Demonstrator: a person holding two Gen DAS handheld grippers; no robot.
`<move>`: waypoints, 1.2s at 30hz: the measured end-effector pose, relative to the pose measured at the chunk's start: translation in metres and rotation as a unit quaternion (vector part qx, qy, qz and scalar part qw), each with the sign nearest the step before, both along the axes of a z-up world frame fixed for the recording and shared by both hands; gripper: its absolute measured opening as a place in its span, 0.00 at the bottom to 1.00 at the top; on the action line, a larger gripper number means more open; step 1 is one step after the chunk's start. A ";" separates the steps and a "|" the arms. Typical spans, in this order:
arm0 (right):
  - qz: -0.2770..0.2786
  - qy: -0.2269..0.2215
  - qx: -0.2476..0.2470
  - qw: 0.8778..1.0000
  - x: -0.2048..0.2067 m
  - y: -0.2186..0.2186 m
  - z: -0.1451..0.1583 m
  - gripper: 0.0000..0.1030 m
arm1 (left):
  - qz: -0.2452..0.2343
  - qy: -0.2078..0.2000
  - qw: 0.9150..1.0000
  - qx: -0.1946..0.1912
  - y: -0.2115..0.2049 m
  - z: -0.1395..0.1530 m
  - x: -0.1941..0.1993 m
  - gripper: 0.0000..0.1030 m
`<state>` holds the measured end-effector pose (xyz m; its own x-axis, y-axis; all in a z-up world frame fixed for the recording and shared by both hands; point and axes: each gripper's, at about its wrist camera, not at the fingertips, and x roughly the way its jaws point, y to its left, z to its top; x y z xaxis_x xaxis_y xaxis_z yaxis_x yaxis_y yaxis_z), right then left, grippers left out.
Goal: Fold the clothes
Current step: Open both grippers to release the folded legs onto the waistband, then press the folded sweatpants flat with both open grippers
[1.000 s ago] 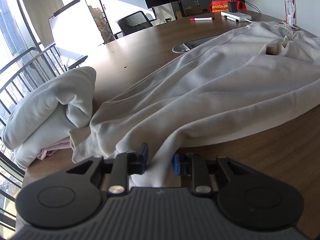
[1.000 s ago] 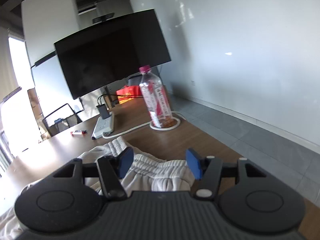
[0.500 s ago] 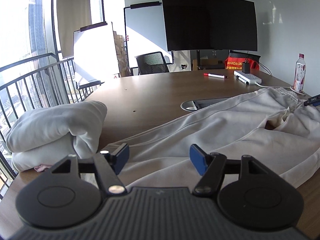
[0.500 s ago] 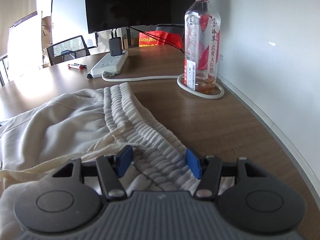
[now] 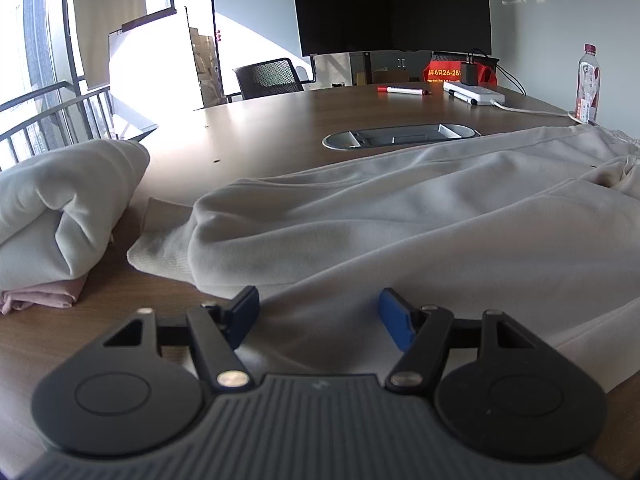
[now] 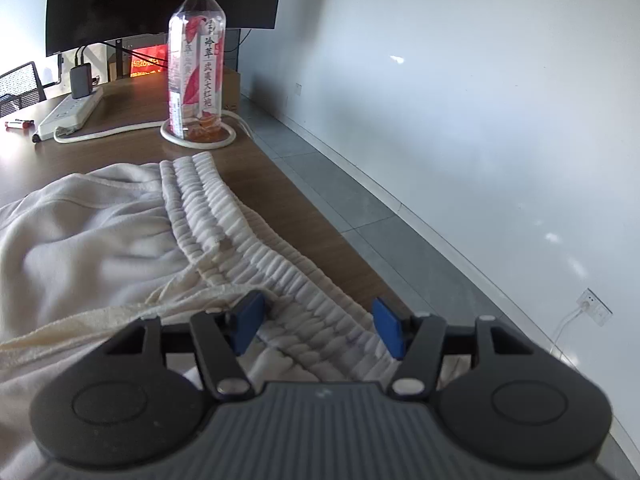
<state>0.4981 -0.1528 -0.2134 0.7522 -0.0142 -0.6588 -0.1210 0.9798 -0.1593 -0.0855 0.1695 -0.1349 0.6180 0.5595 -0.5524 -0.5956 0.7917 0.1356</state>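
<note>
On the brown table (image 5: 280,136), cream trousers (image 5: 420,216) are spread lengthwise, the ribbed waistband (image 6: 248,240) lying near the table's right edge. The left gripper (image 5: 318,314) is held low over a trouser leg with its blue pads apart; cloth lies between them but is not pinched. The right gripper (image 6: 316,326) is held over the waistband, jaws likewise apart, nothing clamped. A folded white pile (image 5: 60,208) is seen left of the trousers, just beside the cuff. A bottle (image 6: 196,60) stands upright beyond the waistband, inside a cable loop (image 6: 198,140).
</note>
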 end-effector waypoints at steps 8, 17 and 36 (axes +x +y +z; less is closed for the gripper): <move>0.156 -0.035 0.111 0.981 -0.075 0.022 0.049 0.52 | -0.002 -0.001 1.000 0.000 -0.001 0.000 -0.004 0.63; 0.343 0.050 0.182 0.920 -0.156 0.118 0.027 0.56 | 0.012 0.004 1.000 -0.013 0.005 -0.001 -0.001 0.63; 0.280 0.031 0.152 0.947 -0.202 0.157 0.016 0.58 | 0.011 -0.009 0.999 -0.039 0.009 0.000 -0.004 0.64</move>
<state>0.2963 0.0045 -0.1978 0.5462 0.5729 -0.6112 -0.6346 0.7592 0.1446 -0.0897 0.1786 -0.1349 0.6158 0.5283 -0.5846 -0.6147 0.7863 0.0632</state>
